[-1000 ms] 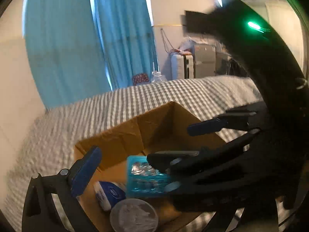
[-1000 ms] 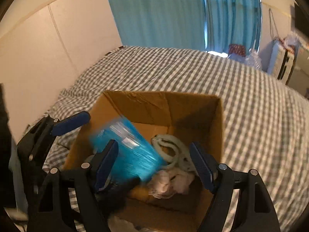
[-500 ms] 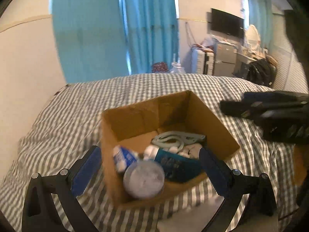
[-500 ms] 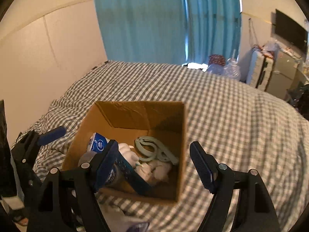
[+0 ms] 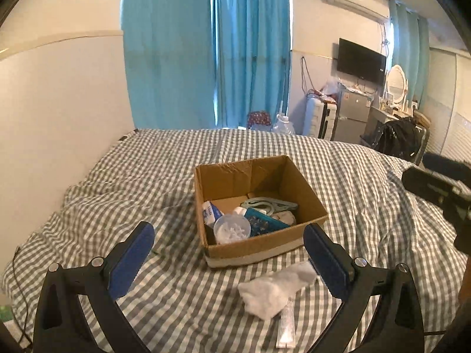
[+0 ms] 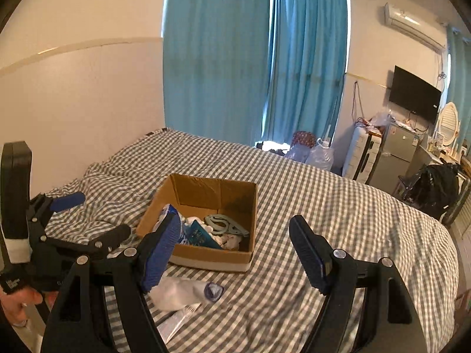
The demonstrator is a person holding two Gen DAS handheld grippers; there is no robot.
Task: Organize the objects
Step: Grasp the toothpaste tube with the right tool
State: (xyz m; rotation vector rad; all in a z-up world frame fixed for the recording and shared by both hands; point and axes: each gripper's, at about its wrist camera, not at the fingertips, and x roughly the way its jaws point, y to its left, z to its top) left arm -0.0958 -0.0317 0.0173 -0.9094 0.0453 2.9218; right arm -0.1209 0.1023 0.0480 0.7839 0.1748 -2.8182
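An open cardboard box stands on the checked bed. It holds a blue pack, a round clear lid, a small blue-and-white carton, a grey-green clip and white items. In front of the box lie a white cloth, a white tube and a small clear piece. My left gripper is open and empty, short of the box. My right gripper is open and empty, to the right of the left one.
The grey-checked bed runs to a white wall on the left and blue curtains behind. A suitcase, small fridge, TV and a black bag on a chair stand at the right, past the bed.
Both grippers have drawn back and up from the box. The blue pack that the right gripper had over the box now lies inside it. The cloth and tube have come into view.
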